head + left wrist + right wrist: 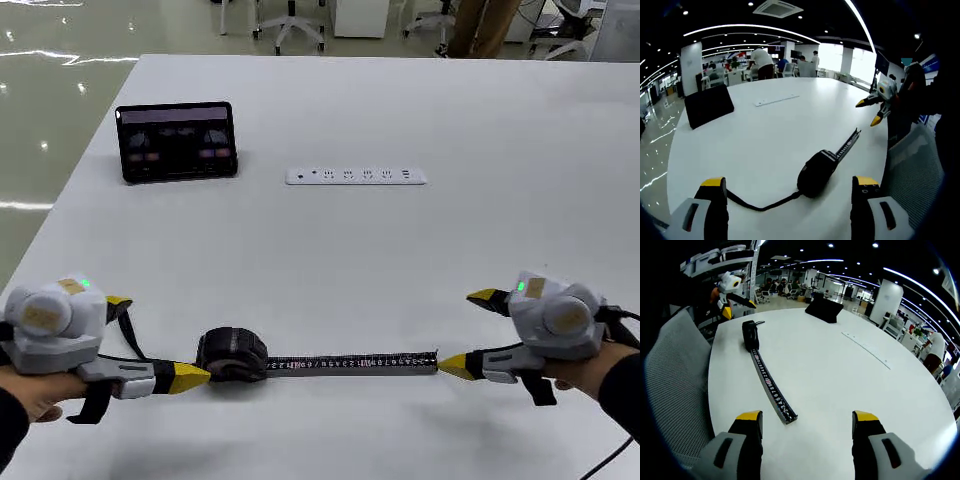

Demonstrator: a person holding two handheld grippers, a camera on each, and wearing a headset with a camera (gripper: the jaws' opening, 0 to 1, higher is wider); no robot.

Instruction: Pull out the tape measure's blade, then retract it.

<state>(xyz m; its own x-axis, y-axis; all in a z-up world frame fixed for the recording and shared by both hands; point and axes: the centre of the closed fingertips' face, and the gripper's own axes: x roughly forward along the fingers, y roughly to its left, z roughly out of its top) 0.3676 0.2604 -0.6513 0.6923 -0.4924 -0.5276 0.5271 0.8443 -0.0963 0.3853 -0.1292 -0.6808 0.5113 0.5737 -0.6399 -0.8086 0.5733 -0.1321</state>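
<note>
A black tape measure [232,353] lies near the white table's front edge. Its blade [350,363] is drawn out flat to the right, and its hook end rests on the table. My left gripper [160,338] is open just left of the case, with its lower fingertip close to it. In the left gripper view the case [817,172] sits ahead between the open jaws of the left gripper [790,182], trailing a black strap [760,205]. My right gripper [465,331] is open at the blade's tip. In the right gripper view the blade [771,386] ends just ahead of the right gripper [807,416], with nothing held.
A dark tablet [176,140] stands at the back left of the table [400,260]. A white power strip [356,176] lies at the middle back. The table's front edge runs just below the tape. A grey mesh chair [675,385] stands beside that edge.
</note>
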